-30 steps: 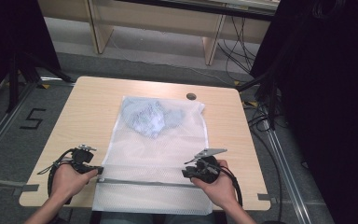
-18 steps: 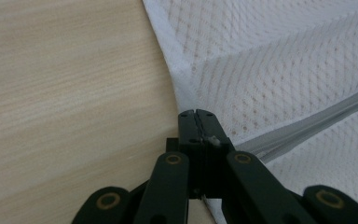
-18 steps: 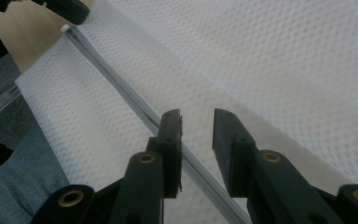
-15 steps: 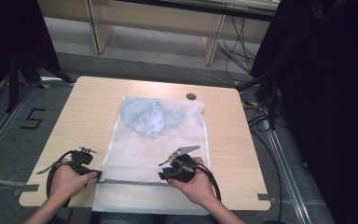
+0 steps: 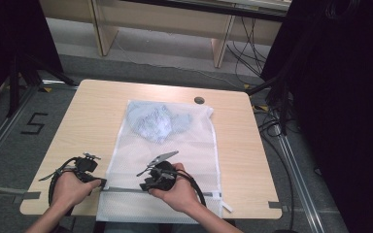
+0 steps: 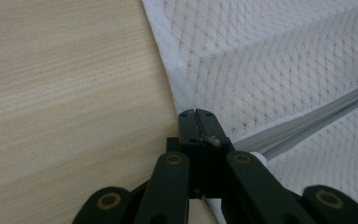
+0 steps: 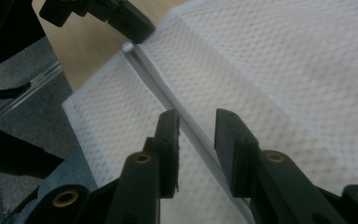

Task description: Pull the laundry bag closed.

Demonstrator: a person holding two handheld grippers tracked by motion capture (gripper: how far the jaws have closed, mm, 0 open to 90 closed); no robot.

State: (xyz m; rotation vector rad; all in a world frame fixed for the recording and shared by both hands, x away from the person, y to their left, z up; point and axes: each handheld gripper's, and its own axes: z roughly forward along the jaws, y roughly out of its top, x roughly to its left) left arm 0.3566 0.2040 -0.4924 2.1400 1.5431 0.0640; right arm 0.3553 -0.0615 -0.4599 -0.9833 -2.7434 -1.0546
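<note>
A white mesh laundry bag (image 5: 175, 150) lies flat on the wooden table (image 5: 92, 111), with a light blue garment (image 5: 158, 122) inside its far end. A grey zipper (image 5: 126, 190) crosses the bag near the front edge. My left gripper (image 5: 101, 183) is shut on the bag's left edge at the zipper's end (image 6: 196, 114). My right gripper (image 5: 144, 186) hovers over the zipper mid-bag. Its jaws have just been opening and stand open (image 7: 198, 116), with the zipper strip (image 7: 154, 84) running between them, untouched by the pads.
A round cable hole (image 5: 199, 100) sits at the table's far edge. On the floor to the left is a taped "5" (image 5: 34, 124), and cables (image 5: 272, 121) trail at the right. Bare tabletop lies on both sides of the bag.
My right gripper has slid left along the zipper towards the left gripper, from the bag's right side to mid-bag. My left hand has stayed where it was.
</note>
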